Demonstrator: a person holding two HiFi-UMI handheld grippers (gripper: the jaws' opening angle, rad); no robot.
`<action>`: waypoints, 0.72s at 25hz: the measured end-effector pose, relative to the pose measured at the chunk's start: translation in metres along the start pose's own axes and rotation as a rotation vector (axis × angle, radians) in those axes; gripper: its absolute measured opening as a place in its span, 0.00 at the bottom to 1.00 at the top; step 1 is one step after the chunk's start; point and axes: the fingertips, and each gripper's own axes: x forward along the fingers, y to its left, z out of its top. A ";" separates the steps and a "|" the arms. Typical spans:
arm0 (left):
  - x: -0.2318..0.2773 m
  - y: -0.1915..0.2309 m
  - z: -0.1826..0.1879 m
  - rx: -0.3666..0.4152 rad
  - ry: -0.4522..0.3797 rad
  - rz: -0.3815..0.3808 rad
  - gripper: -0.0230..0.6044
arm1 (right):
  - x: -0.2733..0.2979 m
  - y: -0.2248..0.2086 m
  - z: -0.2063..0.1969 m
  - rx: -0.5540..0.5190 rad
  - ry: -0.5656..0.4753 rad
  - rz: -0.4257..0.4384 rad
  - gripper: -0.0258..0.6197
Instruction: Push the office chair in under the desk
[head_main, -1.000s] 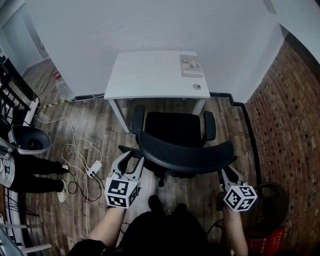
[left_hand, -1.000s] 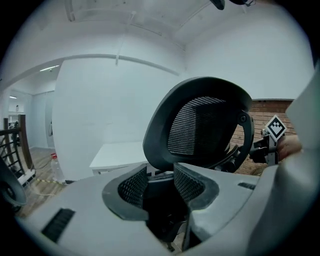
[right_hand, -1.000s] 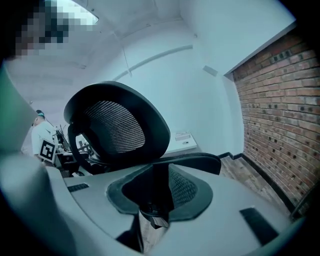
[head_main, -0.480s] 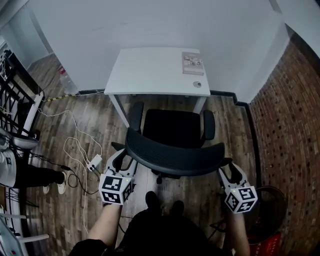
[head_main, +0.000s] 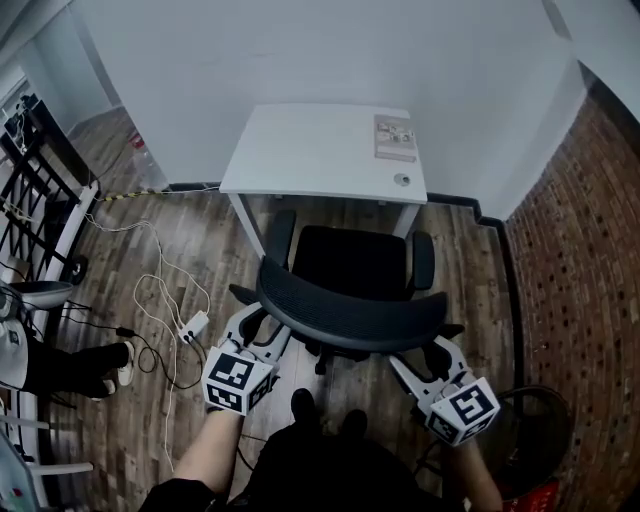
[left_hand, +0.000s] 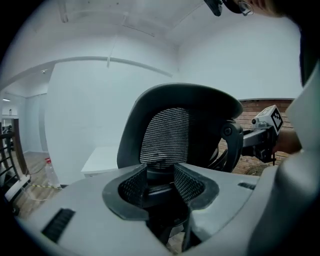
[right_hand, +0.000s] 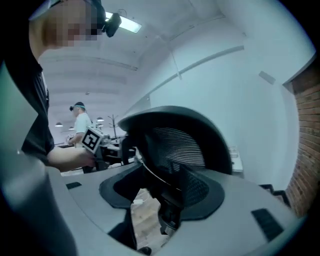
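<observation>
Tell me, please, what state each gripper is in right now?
Left gripper: closed on the chair backrest at its left edge.
Right gripper: jaws opening; the backrest's right edge sits between them, no longer clamped.

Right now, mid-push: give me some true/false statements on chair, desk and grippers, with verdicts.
1. The office chair faces the desk. True.
2. The desk top is bare. False: a printed sheet lies on its right part.
3. The left gripper is clamped on the left end of the backrest. True.
4. The right gripper hangs over the desk. False: it is at the backrest's right end. Its jaws are opening, with the backrest's edge between them.
5. The brick wall is on the person's left. False: it is on the right. Cables lie on the floor at the left.
</observation>
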 end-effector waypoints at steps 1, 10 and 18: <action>-0.001 0.000 0.000 0.002 0.004 -0.001 0.28 | 0.008 0.016 -0.001 -0.010 0.006 0.053 0.39; -0.017 -0.017 -0.018 -0.026 0.038 0.077 0.28 | 0.062 0.084 0.000 -0.090 -0.005 0.299 0.25; -0.033 -0.012 -0.031 -0.049 0.046 0.086 0.28 | 0.069 0.095 0.001 -0.119 -0.019 0.281 0.22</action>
